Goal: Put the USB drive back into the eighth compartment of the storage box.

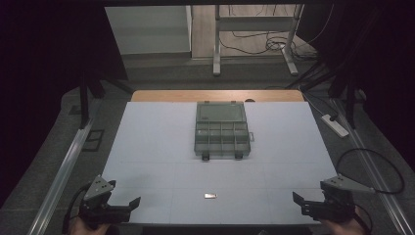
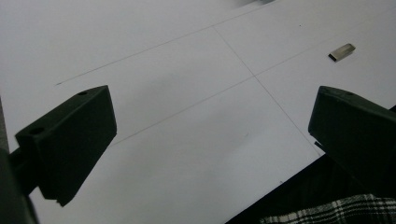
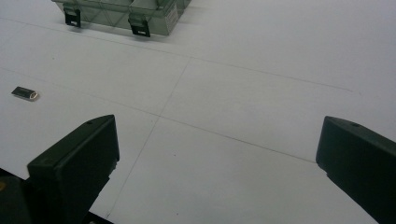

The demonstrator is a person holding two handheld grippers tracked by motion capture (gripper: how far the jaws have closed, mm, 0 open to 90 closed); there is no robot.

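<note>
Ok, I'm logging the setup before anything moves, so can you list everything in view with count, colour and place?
compartment box: one, clear grey with black latches, lid open, far middle of the table.
small metal piece: one, silvery, flat on the near middle of the table, between the two grippers and apart from both.
table: one, white top with thin seam lines, a wooden edge at its far side.
power strip: one, white, on the floor right of the table.
desk frame: one, grey legs, on the floor beyond the table.
left gripper: one, black, near left corner, open.
right gripper: one, black, near right corner, open.
</note>
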